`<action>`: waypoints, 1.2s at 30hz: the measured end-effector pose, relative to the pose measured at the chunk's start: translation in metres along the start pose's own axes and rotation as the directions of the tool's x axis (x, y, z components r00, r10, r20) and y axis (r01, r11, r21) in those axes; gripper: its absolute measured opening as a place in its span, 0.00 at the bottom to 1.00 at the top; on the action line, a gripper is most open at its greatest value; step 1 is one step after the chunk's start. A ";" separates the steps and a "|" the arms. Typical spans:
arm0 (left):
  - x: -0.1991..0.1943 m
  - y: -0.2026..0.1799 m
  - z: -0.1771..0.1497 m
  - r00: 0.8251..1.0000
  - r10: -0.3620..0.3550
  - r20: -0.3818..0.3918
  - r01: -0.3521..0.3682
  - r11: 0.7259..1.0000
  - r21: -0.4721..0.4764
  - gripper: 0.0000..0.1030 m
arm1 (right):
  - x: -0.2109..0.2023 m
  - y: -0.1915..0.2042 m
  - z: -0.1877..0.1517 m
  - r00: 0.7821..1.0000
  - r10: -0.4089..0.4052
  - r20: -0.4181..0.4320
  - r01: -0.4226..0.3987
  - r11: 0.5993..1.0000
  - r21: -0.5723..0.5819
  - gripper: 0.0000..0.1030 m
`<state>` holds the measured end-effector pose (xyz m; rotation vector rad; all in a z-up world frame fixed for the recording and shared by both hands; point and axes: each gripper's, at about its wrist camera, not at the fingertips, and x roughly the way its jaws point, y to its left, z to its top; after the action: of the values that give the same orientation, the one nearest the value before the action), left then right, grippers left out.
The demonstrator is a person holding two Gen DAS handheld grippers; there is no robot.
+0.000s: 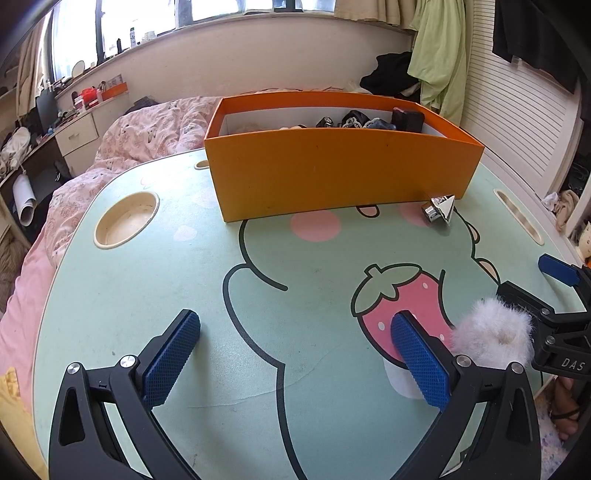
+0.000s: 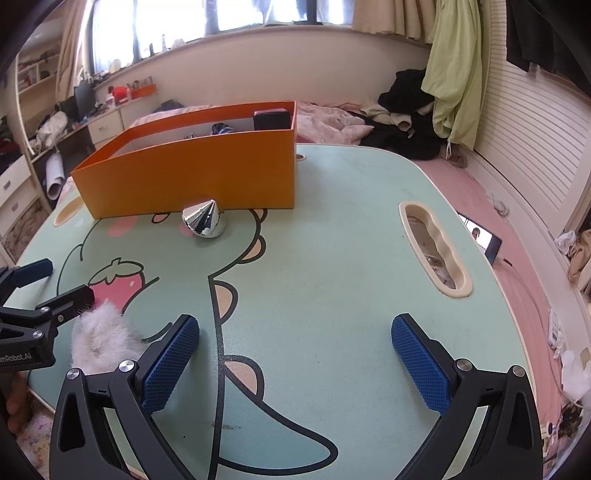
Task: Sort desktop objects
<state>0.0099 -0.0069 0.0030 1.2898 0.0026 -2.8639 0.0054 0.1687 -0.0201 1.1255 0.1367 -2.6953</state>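
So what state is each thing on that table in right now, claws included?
Left claw: open, nothing between its pads.
Right claw: open, empty.
Orange box: upright, no lid, several dark items inside.
Silver cone: lying on its side on the table, just in front of the box.
White fluffy thing: resting on the table between the two claws, not gripped.
Table: flat, its cup hollow empty.

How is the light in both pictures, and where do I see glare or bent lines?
Left wrist view: daylight blows out the windows, and the orange box has a curved lower edge from the fisheye lens. Right wrist view: the windows are also overexposed, the silver cone shows bright mirror glare, and the table edge bends; the corners are dark in both.
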 end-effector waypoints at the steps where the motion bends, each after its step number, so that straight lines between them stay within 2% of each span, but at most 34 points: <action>1: 0.000 0.000 0.000 1.000 0.000 0.000 0.000 1.000 0.000 1.00 | 0.000 0.000 0.000 1.000 0.000 0.000 0.000 1.000 0.000 1.00; 29: 0.000 0.000 0.000 1.000 0.000 0.000 0.000 1.000 -0.001 1.00 | 0.001 0.000 -0.002 1.000 0.002 0.004 -0.002 1.000 0.001 1.00; 36: 0.000 0.001 0.002 1.000 -0.005 -0.001 0.005 1.000 -0.004 1.00 | -0.006 -0.001 0.012 0.998 0.063 0.025 -0.064 0.998 0.020 1.00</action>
<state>0.0085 -0.0078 0.0046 1.2919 0.0114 -2.8657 0.0008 0.1688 -0.0072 1.0842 0.0674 -2.6593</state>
